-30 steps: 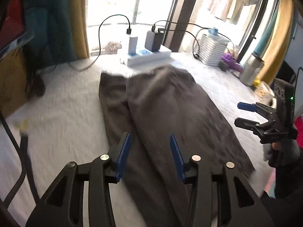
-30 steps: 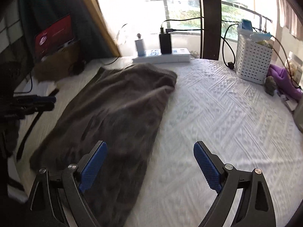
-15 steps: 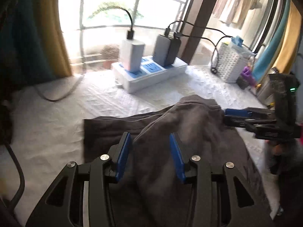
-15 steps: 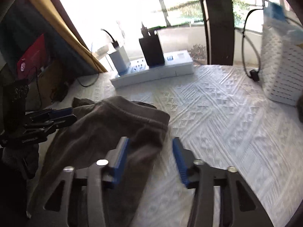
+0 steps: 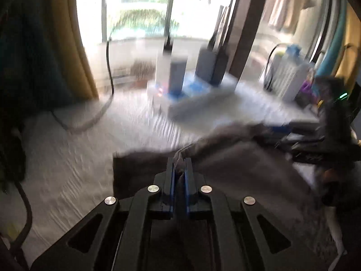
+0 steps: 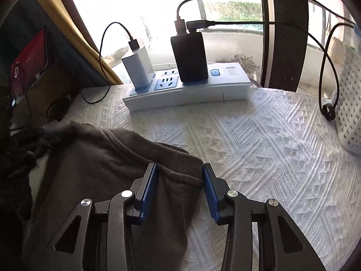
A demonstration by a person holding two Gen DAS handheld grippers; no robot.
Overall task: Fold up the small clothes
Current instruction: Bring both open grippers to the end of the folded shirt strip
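A dark brown-grey garment (image 6: 108, 164) lies on the white textured bedspread (image 6: 259, 158). In the left wrist view, which is blurred, my left gripper (image 5: 179, 169) is shut on a bunched fold of the garment (image 5: 237, 158) at its far hem. In the right wrist view my right gripper (image 6: 179, 176) stands partly open, its blue pads on either side of the garment's ribbed corner, with cloth between them. The right gripper also shows at the right of the left wrist view (image 5: 300, 142), at the garment's other corner.
A white power strip (image 6: 191, 90) with a white charger (image 6: 137, 67) and a black charger (image 6: 189, 54) stands at the bed's far edge by the window. Cables run from it. A white perforated basket (image 6: 349, 103) stands at the right. A yellow curtain (image 6: 74, 29) hangs left.
My left gripper has closed on the garment's far hem. My right gripper has narrowed and moved forward over the garment's corner. Both moved toward the far end of the garment.
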